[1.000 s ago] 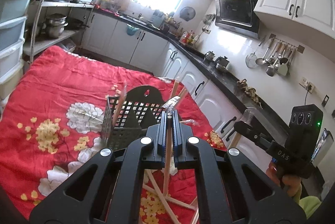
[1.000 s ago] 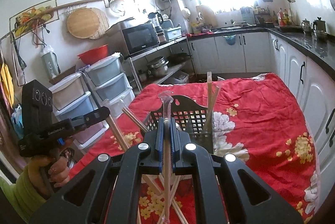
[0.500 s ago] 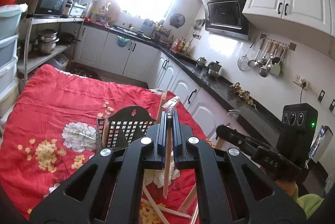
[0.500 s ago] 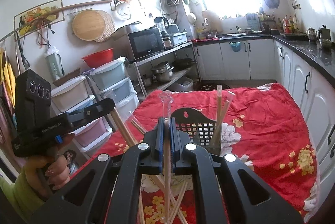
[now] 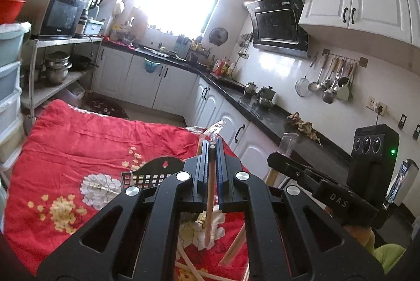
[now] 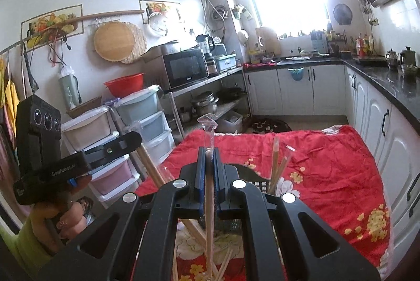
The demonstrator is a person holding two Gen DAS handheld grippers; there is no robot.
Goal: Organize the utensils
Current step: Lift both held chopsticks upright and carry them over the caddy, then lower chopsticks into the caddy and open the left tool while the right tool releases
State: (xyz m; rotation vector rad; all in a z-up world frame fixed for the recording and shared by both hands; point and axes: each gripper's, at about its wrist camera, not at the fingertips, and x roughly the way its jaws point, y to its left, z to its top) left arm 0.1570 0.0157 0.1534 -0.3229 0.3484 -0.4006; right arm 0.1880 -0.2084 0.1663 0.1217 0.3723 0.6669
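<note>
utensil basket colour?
Black basket, a perforated grid; clearest in the left wrist view.

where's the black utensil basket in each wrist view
Left wrist: black utensil basket sits low, left of centre, half hidden behind the left gripper.
Right wrist: basket low centre, behind the right gripper.
Shared landmark: microwave.

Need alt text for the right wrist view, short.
Right gripper, jaws shut on a wrapped chopstick pair, above a red floral cloth. A black basket holding chopsticks stands behind; the left gripper is left.
</note>
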